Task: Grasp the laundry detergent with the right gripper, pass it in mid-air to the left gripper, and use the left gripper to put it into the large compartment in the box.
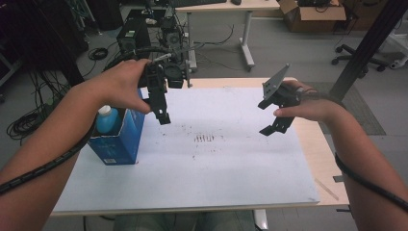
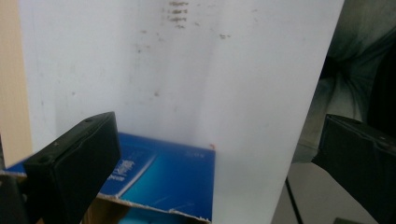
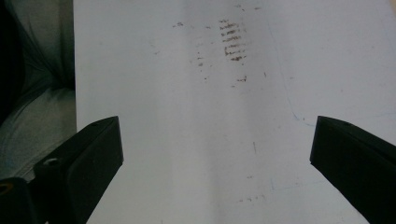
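High view shows the left gripper [image 1: 162, 115] just beside the blue box [image 1: 120, 139] holding a bottle [image 1: 108, 119] at the tabletop's [image 1: 231, 163] left side. Both grippers' fingers stand wide, empty. Better lower it straight over the bottle cap, while the right gripper [image 1: 274, 126] waits apart.

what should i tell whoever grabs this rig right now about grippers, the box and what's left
Left gripper: open, holding nothing, held in the air beside the open top of the blue cardboard box.
Right gripper: open, holding nothing, above the right part of the white board.
The box stands upright at the board's left edge, with a white-capped blue bottle inside it.
Done: nothing gripped so far.
Left: probably reaching into the box for the bottle; the left gripper is nearest.
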Demonstrator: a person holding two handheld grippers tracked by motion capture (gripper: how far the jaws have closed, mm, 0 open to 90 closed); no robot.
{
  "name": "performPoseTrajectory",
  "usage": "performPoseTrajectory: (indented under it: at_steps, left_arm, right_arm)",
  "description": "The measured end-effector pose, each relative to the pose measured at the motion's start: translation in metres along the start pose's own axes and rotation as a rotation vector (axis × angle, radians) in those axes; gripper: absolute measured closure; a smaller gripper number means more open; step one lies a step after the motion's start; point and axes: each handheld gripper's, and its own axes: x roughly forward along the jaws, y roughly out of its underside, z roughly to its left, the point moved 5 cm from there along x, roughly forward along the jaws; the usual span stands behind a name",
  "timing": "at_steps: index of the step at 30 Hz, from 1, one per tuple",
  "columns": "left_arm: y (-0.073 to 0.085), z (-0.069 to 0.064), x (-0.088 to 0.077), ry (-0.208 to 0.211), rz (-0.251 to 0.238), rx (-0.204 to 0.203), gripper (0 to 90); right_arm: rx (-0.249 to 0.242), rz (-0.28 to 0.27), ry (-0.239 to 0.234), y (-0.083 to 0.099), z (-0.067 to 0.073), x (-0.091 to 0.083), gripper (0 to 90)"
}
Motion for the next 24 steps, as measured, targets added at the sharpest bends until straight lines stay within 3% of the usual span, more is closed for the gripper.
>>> performPoseTrajectory:
  at_steps: [3,6,14,24]
  left_arm:
    - [-0.003,-0.003,0.004,0.013,0.003,0.047,0.2]
    - [-0.005,-0.004,0.007,0.02,0.006,0.061,0.2]
    - [-0.008,-0.002,0.016,0.037,0.011,0.068,0.2]
    - [-0.015,-0.002,0.017,0.033,-0.005,0.088,0.2]
  right_arm:
    - [-0.006,0.01,0.003,-0.001,-0.002,-0.002,2.6]
    - [-0.014,0.018,0.003,-0.004,-0.003,-0.004,2.6]
    - [-0.046,0.056,-0.013,-0.01,-0.004,0.002,2.8]
    - [-0.046,0.076,-0.012,-0.01,-0.004,0.0,2.9]
